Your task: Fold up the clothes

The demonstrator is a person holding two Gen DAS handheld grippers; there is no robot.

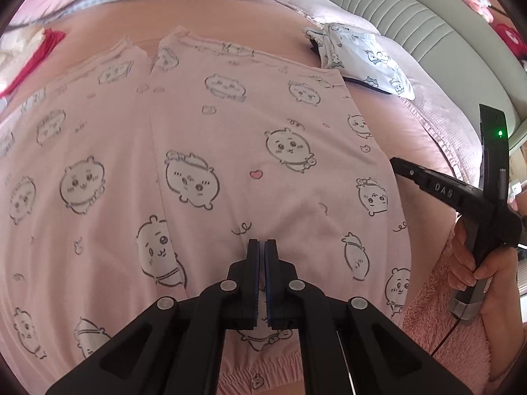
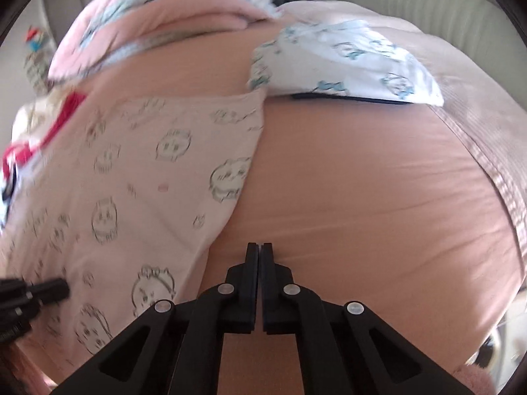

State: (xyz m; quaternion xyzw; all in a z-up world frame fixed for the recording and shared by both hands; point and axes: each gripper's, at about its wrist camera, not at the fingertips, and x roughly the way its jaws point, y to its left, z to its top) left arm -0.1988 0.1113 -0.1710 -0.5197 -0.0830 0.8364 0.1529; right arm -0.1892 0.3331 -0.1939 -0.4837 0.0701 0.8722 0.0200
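Observation:
Pink pyjama pants (image 1: pixel 204 151) with cartoon faces lie spread flat on a pink bed sheet (image 2: pixel 378 181), the elastic waistband (image 1: pixel 263 368) nearest me. My left gripper (image 1: pixel 262 242) is shut with its tips down in the cloth just above the waistband, and creases run toward it. It shows low at the left edge of the right wrist view (image 2: pixel 56 288). My right gripper (image 2: pixel 262 246) is shut over bare sheet just right of the pants' edge (image 2: pixel 230 204), with no cloth seen in it. In the left wrist view its tip (image 1: pixel 395 162) sits at that same edge.
A folded white garment with blue prints (image 1: pixel 365 62) (image 2: pixel 346 62) lies at the back right. Behind are a pink quilt (image 2: pixel 158 19) and a grey-green padded headboard (image 1: pixel 411 10). Red and white cloth (image 1: pixel 39 52) sits at the left. A hand (image 1: pixel 487 273) in a fluffy pink sleeve holds the right gripper.

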